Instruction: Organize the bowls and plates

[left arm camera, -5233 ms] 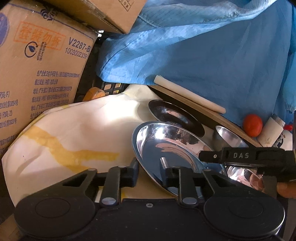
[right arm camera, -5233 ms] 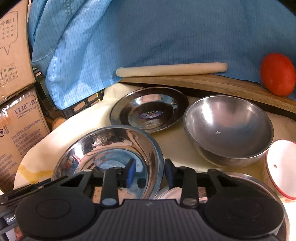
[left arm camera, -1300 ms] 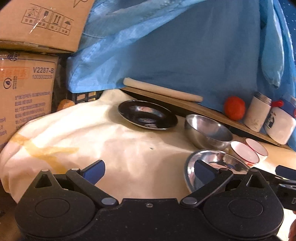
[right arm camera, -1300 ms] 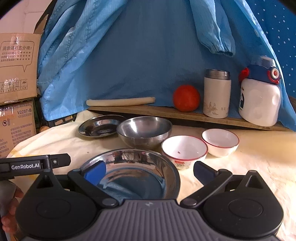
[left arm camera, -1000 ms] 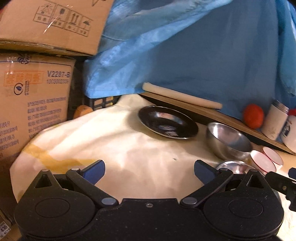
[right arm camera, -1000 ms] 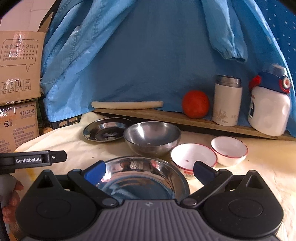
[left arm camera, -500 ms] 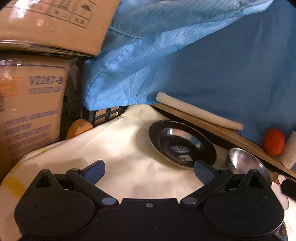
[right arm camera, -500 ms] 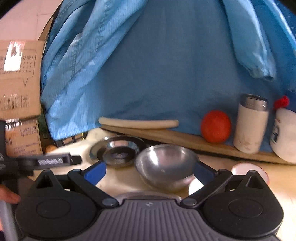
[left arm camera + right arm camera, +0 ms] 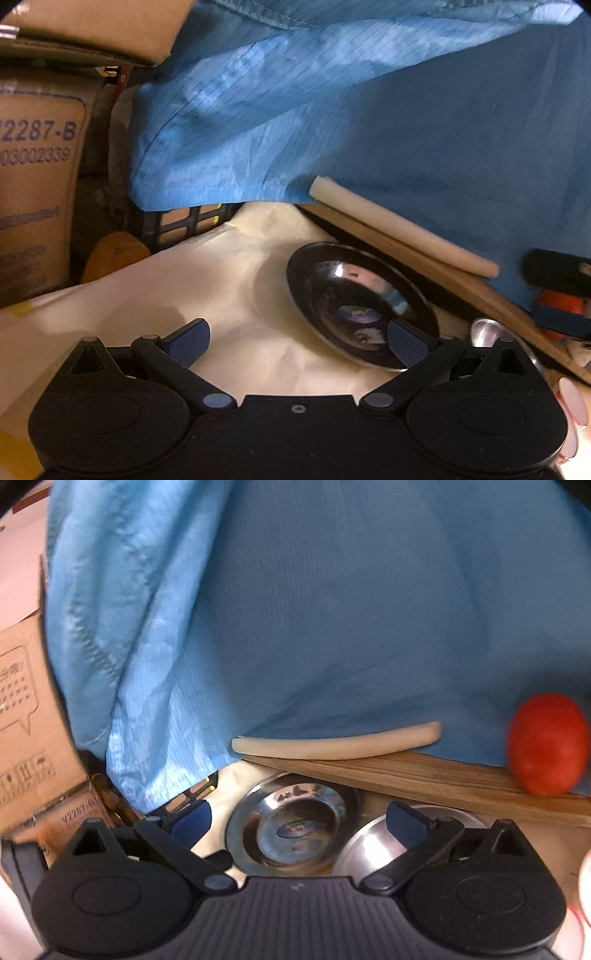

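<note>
A small steel plate lies on the cream cloth by the wooden board; it also shows in the right wrist view. My left gripper is open and empty, close to the plate, with its right fingertip over the plate's near rim. My right gripper is open and empty, above and in front of the same plate. A steel bowl sits right of the plate, partly hidden by the right finger; its rim shows in the left wrist view.
A wooden board with a pale rolling pin and a red tomato runs behind the dishes. Blue cloth hangs at the back. Cardboard boxes and a black crate stand at the left.
Both grippers have opened and let go of the large steel plate, then moved forward toward the small plate at the back. The large plate and white bowls have dropped out of view.
</note>
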The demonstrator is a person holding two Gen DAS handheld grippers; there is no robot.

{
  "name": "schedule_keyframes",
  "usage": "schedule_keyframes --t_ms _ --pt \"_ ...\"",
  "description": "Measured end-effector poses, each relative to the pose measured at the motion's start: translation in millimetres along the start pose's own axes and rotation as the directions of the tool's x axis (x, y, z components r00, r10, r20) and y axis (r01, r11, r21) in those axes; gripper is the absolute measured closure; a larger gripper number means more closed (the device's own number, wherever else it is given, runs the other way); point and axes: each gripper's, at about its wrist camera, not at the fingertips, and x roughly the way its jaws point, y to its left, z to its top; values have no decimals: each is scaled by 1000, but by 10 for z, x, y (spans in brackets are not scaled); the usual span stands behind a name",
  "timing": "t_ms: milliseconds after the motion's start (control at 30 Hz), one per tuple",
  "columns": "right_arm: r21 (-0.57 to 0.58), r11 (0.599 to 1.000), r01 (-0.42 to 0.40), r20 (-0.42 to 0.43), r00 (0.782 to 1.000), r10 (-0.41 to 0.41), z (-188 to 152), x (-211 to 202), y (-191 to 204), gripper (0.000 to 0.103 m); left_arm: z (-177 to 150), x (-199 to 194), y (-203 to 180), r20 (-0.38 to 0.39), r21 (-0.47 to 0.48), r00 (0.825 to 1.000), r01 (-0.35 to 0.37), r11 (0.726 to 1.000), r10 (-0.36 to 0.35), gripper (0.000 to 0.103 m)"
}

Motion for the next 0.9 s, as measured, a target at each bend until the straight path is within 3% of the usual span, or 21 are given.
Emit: schedule_keyframes --t_ms 200,467,633,900 --pt "-35 999 -6 -51 999 5 102 347 30 0 -17 55 38 31 -22 999 28 999 -28 1" --pt "30 1000 -9 -131 991 13 122 654 -65 0 -14 87 58 33 -12 998 50 999 -50 2" --pt "27 1000 12 -170 985 -8 130 812 -77 1 -10 98 121 35 -47 993 112 993 -111 16" --pt "19 999 37 -207 978 -32 140 968 -28 1 2 167 166 10 -96 993 122 988 -122 37"
